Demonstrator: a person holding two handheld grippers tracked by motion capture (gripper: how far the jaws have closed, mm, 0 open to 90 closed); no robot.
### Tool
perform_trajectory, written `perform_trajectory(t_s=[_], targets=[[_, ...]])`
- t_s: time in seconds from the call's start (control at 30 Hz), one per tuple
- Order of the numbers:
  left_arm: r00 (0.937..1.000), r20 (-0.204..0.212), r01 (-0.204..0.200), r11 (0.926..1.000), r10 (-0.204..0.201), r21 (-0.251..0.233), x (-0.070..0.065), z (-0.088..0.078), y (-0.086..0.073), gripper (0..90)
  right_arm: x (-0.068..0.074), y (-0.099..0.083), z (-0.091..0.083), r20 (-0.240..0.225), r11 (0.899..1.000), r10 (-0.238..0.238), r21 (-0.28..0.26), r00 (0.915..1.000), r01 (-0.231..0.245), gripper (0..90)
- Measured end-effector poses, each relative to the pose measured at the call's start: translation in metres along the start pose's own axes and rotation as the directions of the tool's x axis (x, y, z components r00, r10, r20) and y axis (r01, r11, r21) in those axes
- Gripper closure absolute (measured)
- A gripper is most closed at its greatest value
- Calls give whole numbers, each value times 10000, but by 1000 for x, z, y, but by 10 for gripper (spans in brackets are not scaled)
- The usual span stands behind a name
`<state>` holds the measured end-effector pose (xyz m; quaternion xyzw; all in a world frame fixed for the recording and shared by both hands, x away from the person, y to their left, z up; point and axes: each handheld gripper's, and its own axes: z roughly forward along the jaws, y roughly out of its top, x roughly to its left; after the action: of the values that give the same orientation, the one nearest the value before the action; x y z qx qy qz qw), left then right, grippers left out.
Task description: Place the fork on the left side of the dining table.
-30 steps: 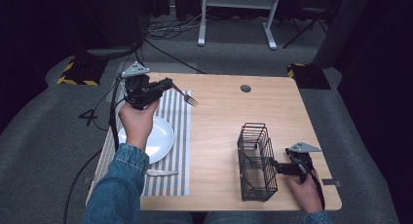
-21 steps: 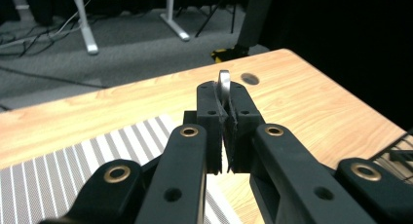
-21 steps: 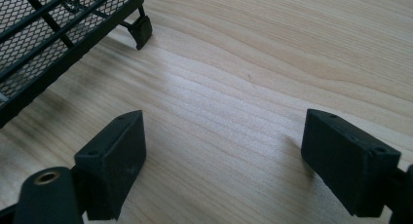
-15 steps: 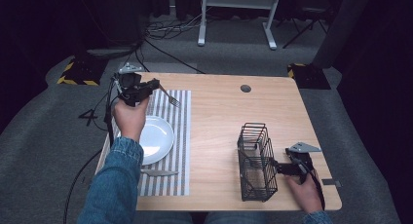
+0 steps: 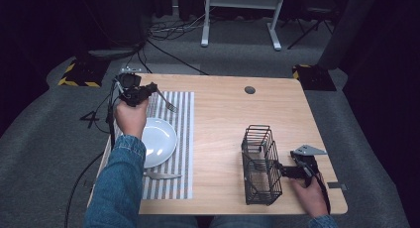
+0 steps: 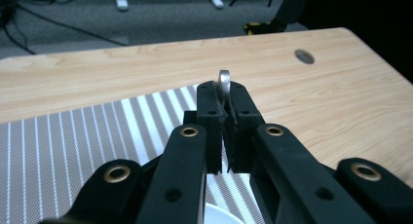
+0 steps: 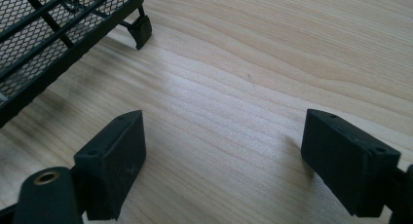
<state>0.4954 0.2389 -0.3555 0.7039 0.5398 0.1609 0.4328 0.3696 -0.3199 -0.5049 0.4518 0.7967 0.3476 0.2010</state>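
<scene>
Fork [image 5: 167, 103] clamped in left gripper [image 5: 148, 89] above striped placemat [image 5: 181, 139]; right gripper [image 7: 224, 151] spread wide beside wire basket [image 5: 260, 163].

Plenty of bare table [image 5: 218, 139] down the middle, between the striped mat [image 5: 181, 139] and the wire basket [image 5: 260, 163]. Plate [image 5: 158, 141] and knife [image 5: 161, 176] clutter the left edge; the basket blocks the near-right corner.

I see a light wooden table [image 5: 223, 114] on grey carpeted floor [image 5: 44, 139]. Beyond its far edge stand a white metal desk frame [image 5: 237, 15], tangled black cables [image 5: 168, 32], and yellow-and-black striped floor plates [image 5: 74, 74] in a dark room.
</scene>
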Motion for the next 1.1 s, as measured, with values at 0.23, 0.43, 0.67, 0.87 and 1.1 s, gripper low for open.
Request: perform_trajectory(t_s=[0.23, 0.43, 0.67, 0.87, 1.1], targets=[[9994, -257, 248, 9996, -244, 168, 12, 1, -4, 865, 0, 0, 0, 2, 10000, 2, 0, 10000, -2, 165], [9986, -252, 471, 9983, -462, 342, 18, 6, -8, 866, 0, 0, 0, 3, 10000, 1, 0, 10000, -1, 165], [9983, -131, 567, 9976, -562, 400, 19, 7, -8, 865, 0, 0, 0, 3, 10000, 2, -1, 10000, -2, 165], [9988, -174, 463, 9978, -455, 468, 17, 9, -8, 865, 0, 0, 0, 6, 10000, -1, 1, 10000, 1, 165], [9976, -444, 559, 9971, -536, 512, 26, 11, -8, 841, 0, 0, 0, 10, 10000, 15, 10, 10000, -15, 165]])
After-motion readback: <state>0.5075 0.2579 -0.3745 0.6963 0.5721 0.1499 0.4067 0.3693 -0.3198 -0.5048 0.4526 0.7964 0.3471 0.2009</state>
